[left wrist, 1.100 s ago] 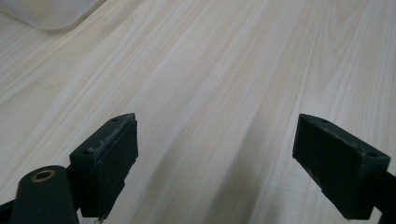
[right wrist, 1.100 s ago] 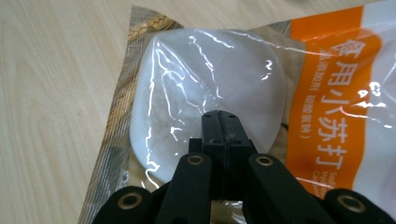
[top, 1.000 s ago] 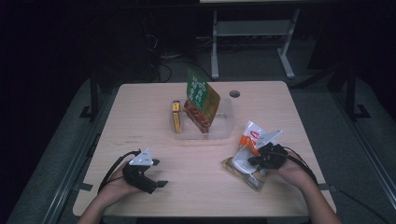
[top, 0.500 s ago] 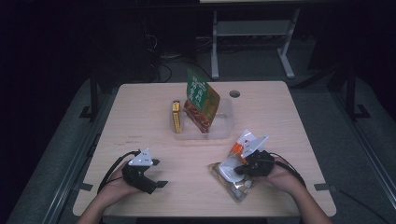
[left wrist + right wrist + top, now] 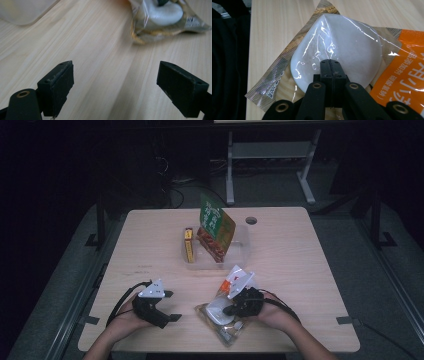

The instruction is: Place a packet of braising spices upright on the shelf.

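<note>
1. Right gripper (image 5: 331, 65) pinched tight on the snack packet (image 5: 222, 317) near the desk's (image 5: 300, 265) front edge; slick film could slip free
2. Left gripper (image 5: 167, 306) gapes wide, empty, no backup

Your packet (image 5: 352, 47): clear film, white disc inside, orange panel with white characters, tan woven-pattern edge. Table (image 5: 300, 255) pale wood grain. Your grippers' jaws black
</note>
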Demonstrator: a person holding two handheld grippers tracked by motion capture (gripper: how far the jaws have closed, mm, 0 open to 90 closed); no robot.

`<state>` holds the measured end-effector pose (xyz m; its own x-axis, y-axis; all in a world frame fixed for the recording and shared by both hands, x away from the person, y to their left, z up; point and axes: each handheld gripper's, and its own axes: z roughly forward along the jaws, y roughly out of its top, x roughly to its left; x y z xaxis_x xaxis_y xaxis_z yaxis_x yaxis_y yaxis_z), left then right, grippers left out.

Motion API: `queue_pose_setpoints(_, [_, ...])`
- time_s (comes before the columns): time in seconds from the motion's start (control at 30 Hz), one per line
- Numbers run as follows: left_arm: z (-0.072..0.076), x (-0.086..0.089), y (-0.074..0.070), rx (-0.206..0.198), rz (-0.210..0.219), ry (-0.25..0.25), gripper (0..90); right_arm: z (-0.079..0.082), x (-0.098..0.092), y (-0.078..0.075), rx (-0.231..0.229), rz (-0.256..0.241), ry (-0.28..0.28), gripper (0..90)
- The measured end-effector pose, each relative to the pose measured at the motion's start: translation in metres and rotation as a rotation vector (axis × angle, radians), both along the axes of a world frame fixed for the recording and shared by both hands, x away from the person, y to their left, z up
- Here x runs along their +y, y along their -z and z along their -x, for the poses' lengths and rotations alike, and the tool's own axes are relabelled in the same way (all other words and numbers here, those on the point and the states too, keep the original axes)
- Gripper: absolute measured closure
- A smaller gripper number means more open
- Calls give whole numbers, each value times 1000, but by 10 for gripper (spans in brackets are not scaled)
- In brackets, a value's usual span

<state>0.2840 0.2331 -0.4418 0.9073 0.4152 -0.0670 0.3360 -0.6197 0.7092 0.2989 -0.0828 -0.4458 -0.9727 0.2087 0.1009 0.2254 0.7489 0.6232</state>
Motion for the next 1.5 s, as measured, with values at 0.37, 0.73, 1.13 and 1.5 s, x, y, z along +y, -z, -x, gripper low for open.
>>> queue_pose_setpoints(0.37, [-2,-40,-4,14,60,56,140,-8,-29,-13,7,-85,107,760])
queue_pose_setpoints(0.73, [-10,-85,5,51,45,100,148,-15,-76,-24,-34,-149,295,433])
queue_pose_setpoints(1.13, [-25,-110,10,111,41,102,245,-19,-94,-23,-43,-166,369,382])
queue_pose_setpoints(1.5, [-35,-125,18,200,53,116,399,-21,-98,-22,-41,-167,381,381])
